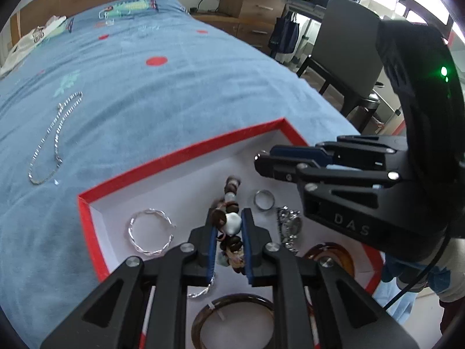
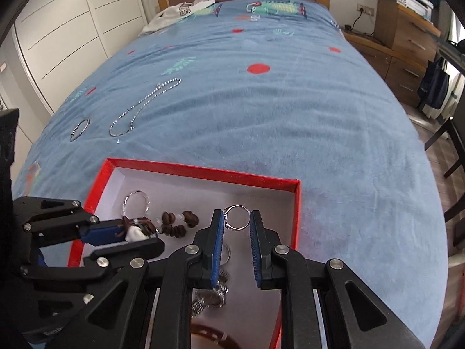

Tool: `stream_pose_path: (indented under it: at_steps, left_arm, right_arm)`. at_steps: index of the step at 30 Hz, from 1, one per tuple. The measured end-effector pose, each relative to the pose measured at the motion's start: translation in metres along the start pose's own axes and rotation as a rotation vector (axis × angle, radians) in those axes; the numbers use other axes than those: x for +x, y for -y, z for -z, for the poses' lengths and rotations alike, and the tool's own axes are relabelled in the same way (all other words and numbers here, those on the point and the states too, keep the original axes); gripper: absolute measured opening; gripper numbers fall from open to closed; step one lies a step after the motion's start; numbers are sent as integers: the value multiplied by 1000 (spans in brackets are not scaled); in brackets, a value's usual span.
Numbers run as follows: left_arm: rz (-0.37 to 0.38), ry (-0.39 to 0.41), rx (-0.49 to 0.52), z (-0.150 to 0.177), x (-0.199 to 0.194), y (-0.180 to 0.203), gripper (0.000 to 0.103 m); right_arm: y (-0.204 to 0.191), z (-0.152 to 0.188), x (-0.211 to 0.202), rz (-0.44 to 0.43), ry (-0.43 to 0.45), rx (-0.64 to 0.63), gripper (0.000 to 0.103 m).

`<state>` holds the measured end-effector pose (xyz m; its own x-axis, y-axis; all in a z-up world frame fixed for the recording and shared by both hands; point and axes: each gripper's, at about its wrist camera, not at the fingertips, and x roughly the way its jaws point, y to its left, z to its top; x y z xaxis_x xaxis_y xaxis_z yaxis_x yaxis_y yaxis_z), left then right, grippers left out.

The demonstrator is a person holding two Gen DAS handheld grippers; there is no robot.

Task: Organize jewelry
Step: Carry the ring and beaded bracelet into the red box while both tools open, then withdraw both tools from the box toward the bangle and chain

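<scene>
A red box point(image 1: 186, 150) point(image 2: 203, 171) with a white floor lies on the blue bed cover. My left gripper point(image 1: 230, 221) point(image 2: 128, 238) is shut on a brown and white bead bracelet point(image 1: 232, 224) point(image 2: 136, 231) over the box floor. My right gripper point(image 2: 237, 218) point(image 1: 261, 160) is shut on a silver ring point(image 2: 237, 218) held above the box. In the box lie a twisted silver bangle point(image 1: 149, 234) point(image 2: 136, 202), a silver band ring point(image 1: 264, 199), a watch point(image 1: 289, 228) point(image 2: 210, 293) and a brown bangle point(image 1: 232, 320).
A silver chain point(image 1: 52, 139) point(image 2: 142, 107) and a thin hoop point(image 2: 80, 129) lie on the bed cover point(image 1: 174, 87) point(image 2: 290, 116) left of the box. A chair point(image 1: 343, 46) and wooden drawers point(image 1: 255, 0) stand beyond the bed's right edge. White clothing point(image 2: 180, 10) lies near the headboard.
</scene>
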<state>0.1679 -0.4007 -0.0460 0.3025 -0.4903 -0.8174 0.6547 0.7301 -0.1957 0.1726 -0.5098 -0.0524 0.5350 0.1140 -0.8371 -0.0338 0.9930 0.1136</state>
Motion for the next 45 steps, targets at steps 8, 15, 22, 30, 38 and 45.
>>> stream_pose_path:
  at_steps: [8,15,22,30,38,45]
  left_arm:
    - [21,-46,-32,3,14,-12,15]
    - [23,-54,-64,2,15,-23,16]
    - [17,-59,-79,3,9,-27,19]
    - [-1,-56,-63,2,-1,-22,30]
    - [-18,-20,-43,4,-38,-13,33]
    - [-53,45,-19,18,-99,2,40]
  right_arm:
    - [-3,-1,16,28,-54,-70,18]
    - [-7,1,19,57,-83,-128,18]
    - [-9,3,20,79,-124,-149,18]
    - [-13,1,14,82,-147,-138,32]
    - [-14,4,-34,95,-80,-98,37]
    - [-22,23,-101,114,-12,-51,37]
